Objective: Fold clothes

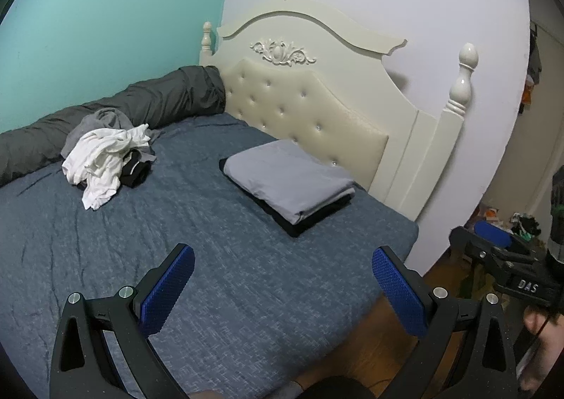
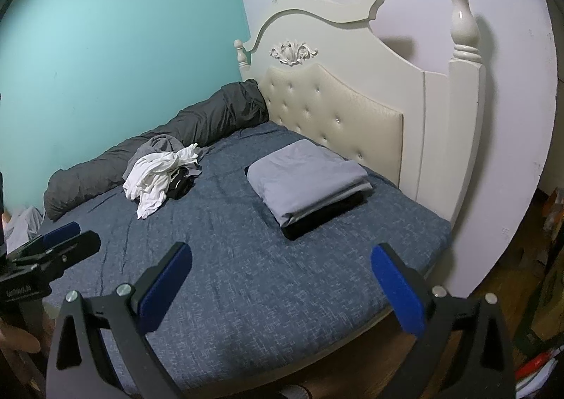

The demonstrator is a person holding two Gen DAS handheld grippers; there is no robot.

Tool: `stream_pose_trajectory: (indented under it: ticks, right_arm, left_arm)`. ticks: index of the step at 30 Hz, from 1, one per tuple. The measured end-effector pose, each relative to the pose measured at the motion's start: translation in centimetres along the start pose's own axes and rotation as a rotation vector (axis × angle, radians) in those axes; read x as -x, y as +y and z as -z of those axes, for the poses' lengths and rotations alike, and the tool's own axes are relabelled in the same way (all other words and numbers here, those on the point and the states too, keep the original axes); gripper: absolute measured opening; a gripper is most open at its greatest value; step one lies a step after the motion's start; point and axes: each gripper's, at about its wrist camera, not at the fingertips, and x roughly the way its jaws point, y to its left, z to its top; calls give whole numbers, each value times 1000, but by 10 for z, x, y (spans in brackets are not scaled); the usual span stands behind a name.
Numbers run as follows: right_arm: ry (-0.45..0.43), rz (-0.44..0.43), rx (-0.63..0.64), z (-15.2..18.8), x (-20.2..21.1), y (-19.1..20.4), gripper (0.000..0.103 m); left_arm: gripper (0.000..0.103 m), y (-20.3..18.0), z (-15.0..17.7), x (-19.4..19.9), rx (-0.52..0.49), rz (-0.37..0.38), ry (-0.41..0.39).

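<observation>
A loose heap of unfolded clothes (image 1: pixel 105 159), white, grey and black, lies on the blue bed sheet (image 1: pixel 197 222) toward the far left; the right wrist view shows the same heap (image 2: pixel 158 176). A folded stack (image 1: pixel 292 180), grey on top of black, rests near the headboard, and this stack (image 2: pixel 310 187) also shows from the right. My left gripper (image 1: pixel 282 279) hovers open over the bed's near part, holding nothing. My right gripper (image 2: pixel 280 279) is open too and empty, above the bed's near corner. Each gripper shows at the edge of the other's view.
A cream tufted headboard (image 1: pixel 310 106) with posts stands behind the stack. A rolled dark grey duvet (image 1: pixel 148 102) lies along the teal wall. Wooden floor (image 1: pixel 384 332) with clutter lies right of the bed. A person's hand (image 1: pixel 543 328) holds the right gripper's handle.
</observation>
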Motion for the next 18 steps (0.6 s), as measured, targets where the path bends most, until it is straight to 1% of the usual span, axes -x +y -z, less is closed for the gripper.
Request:
stream_pose_trajectory:
  ticks: [11,18]
  right_arm:
    - [-6,-9,-14,5,2,-2,102]
    - [-6,-17,-13,5,3,0,102]
  left_arm:
    - [103,-2,5,-1,-11,-9,23]
    - [103,-3,7,-2,-19,1,31]
